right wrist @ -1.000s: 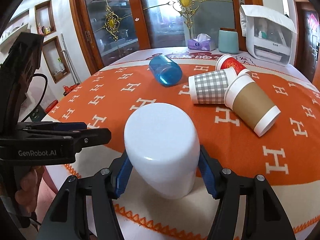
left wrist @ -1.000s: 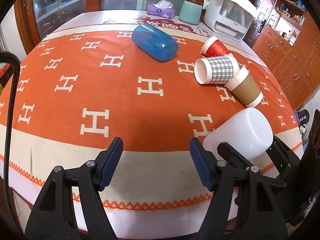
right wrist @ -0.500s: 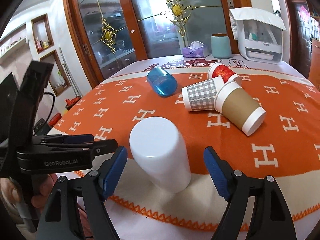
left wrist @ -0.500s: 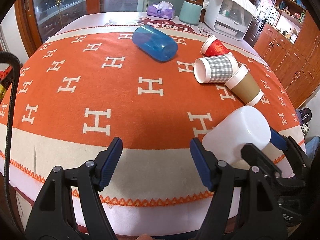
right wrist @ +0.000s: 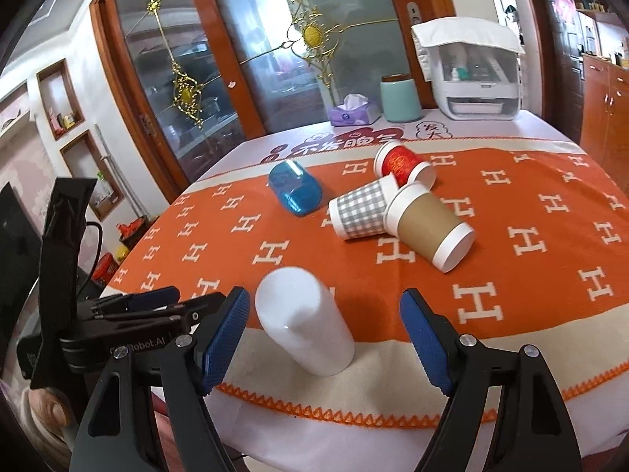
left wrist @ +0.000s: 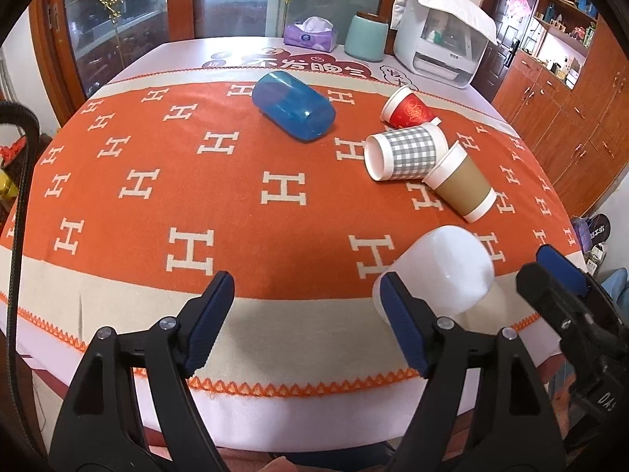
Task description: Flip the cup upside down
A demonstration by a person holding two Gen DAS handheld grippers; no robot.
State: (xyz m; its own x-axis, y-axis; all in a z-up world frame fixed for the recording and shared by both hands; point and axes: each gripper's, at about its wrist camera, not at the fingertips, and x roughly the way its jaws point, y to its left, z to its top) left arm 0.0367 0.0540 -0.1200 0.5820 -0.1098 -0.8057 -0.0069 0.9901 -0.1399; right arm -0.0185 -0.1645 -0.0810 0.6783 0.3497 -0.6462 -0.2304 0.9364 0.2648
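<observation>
A white plastic cup (right wrist: 302,320) stands upside down near the front edge of the orange tablecloth; it also shows in the left wrist view (left wrist: 440,271). My right gripper (right wrist: 324,338) is open, its blue pads apart on either side of the cup and not touching it. My left gripper (left wrist: 304,320) is open and empty, just left of the cup. A blue cup (left wrist: 293,105), a red cup (left wrist: 409,109), a grey checked cup (left wrist: 405,151) and a brown cup (left wrist: 460,183) lie on their sides farther back.
A purple tissue box (left wrist: 310,33), a teal canister (left wrist: 367,35) and a white appliance (left wrist: 440,43) stand at the table's far edge. Glass cabinet doors are behind the table, wooden cabinets on the right. The table's front edge (right wrist: 354,413) is just below the grippers.
My right gripper opened, let go of the white cup and drew back. The cup now stands free, bottom up. The left gripper barely moved.
</observation>
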